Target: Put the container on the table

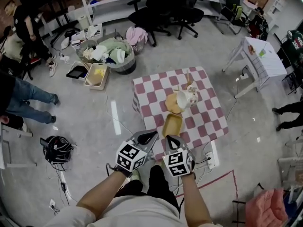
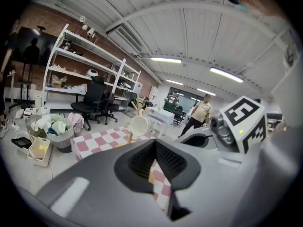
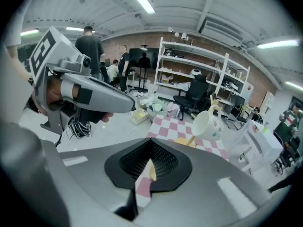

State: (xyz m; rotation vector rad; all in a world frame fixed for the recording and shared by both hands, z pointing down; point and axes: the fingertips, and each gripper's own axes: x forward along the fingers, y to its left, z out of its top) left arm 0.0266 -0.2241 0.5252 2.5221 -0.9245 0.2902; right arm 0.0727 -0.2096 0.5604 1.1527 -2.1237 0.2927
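Left gripper [image 1: 147, 137] jaws closed, empty | right gripper [image 1: 171, 141] likewise | yellow rectangular plastic container [image 1: 172, 125] lies just beyond the right gripper – on the near edge of the red-and-white checked table [image 1: 208, 122], long axis near-to-far

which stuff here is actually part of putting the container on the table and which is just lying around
Part of the job:
- yellow container, lying at the table's near edge
- checkered table
- left claw and right claw, both empty

Just lying about:
- white mug on its stand
- laundry basket
- office chairs
- white side table
- cable bundle
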